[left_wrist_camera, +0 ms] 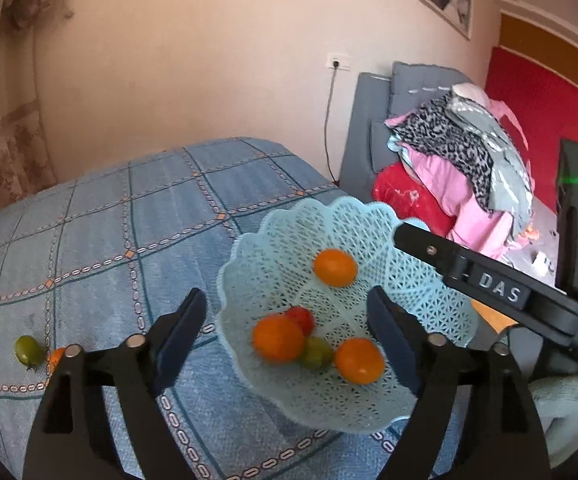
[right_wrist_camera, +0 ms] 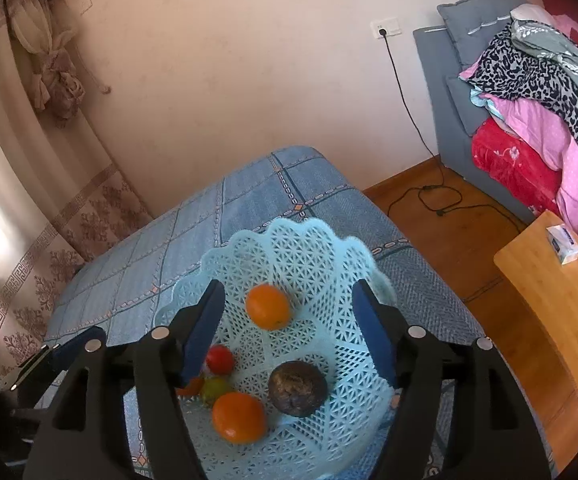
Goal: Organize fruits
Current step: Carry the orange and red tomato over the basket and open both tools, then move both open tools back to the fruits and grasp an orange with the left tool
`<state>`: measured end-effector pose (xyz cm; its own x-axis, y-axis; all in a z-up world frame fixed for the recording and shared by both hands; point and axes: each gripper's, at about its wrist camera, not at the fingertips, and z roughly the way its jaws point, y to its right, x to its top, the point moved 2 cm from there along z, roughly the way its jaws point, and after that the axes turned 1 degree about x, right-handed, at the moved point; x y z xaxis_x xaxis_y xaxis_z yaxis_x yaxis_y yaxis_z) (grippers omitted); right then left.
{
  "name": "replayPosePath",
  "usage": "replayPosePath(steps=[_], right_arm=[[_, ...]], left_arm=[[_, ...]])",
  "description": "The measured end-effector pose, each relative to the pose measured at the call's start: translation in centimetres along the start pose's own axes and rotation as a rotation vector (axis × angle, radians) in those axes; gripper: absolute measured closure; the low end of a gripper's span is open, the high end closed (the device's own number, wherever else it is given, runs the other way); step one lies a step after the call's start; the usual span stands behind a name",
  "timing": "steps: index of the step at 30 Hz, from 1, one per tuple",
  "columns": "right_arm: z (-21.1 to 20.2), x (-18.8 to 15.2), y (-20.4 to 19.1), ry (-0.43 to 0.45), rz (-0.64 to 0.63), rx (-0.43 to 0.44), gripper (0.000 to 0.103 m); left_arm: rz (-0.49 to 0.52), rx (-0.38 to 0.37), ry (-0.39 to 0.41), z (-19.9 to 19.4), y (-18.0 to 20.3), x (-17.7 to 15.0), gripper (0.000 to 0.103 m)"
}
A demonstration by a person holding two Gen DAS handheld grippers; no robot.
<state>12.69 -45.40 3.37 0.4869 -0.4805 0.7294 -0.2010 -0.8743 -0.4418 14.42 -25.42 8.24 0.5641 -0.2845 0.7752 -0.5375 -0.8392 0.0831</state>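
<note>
Both claws stood wide apart and held nothing. Left gripper (left_wrist_camera: 285,330) hovered over the near-left rim of the pale blue lattice basket (left_wrist_camera: 421,304), its fingers straddling the fruit inside, probably so that it could either drop something in or turn back for more. Right gripper (right_wrist_camera: 289,328) hung directly above the same basket (right_wrist_camera: 309,248), likewise straddling the contents without touching them; its body (left_wrist_camera: 501,286) crossed the right side of the left wrist view.

The basket sat near the right edge of the blue checked bedspread (left_wrist_camera: 109,220), most likely chosen as the collecting place because its deep walls kept round fruit from rolling. Inside lay three orange fruits, one near the far wall (left_wrist_camera: 335,267) and two nearer (left_wrist_camera: 278,338) (left_wrist_camera: 359,361), with a red tomato (left_wrist_camera: 303,318) and a green tomato (left_wrist_camera: 316,353) wedged between them. A dark, rough round fruit (right_wrist_camera: 297,389) showed only in the right wrist view.

Outside, near the left edge of the bedspread, a green tomato (left_wrist_camera: 28,351) lay loose beside a small orange piece (left_wrist_camera: 56,356) half hidden by the left claw's arm. Judging by that, the gathering was mostly done, with these two left.
</note>
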Motion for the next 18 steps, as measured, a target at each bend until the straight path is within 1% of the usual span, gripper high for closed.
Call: replayPosePath(steps=[2, 3, 4, 7, 9, 12, 18], right_arm=[[-0.1, 0.0, -0.1, 0.003, -0.002, 0.000, 0.035], [0.0, 0.0, 0.0, 0.003, -0.002, -0.001, 0.035], [0.0, 0.0, -0.1, 0.003, -0.001, -0.001, 0.035], [-0.1, -0.1, -0.2, 0.004, -0.003, -0.001, 0.035], [-0.2, -0.1, -0.4, 0.006, -0.009, 0.001, 0.034], [-0.2, -0.3, -0.7, 0.004, -0.021, 0.009, 0.033], [-0.4, -0.8, -2.0, 0.005, -0.052, 0.026, 0.031]], left_arm=[[-0.026, 0.014, 0.008, -0.1, -0.8, 0.1, 0.016], [-0.045, 0.020, 0.011, -0.3, -1.3, 0.1, 0.012], [-0.059, 0.026, 0.016, -0.4, -1.7, 0.1, 0.011], [-0.093, 0.053, 0.031, -0.9, -2.8, 0.1, 0.010], [-0.106, 0.069, 0.040, -1.2, -3.4, 0.1, 0.008], [-0.126, 0.091, 0.048, -1.7, -4.7, 0.1, 0.008], [-0.140, 0.124, 0.062, -2.9, -6.3, -0.3, 0.008]])
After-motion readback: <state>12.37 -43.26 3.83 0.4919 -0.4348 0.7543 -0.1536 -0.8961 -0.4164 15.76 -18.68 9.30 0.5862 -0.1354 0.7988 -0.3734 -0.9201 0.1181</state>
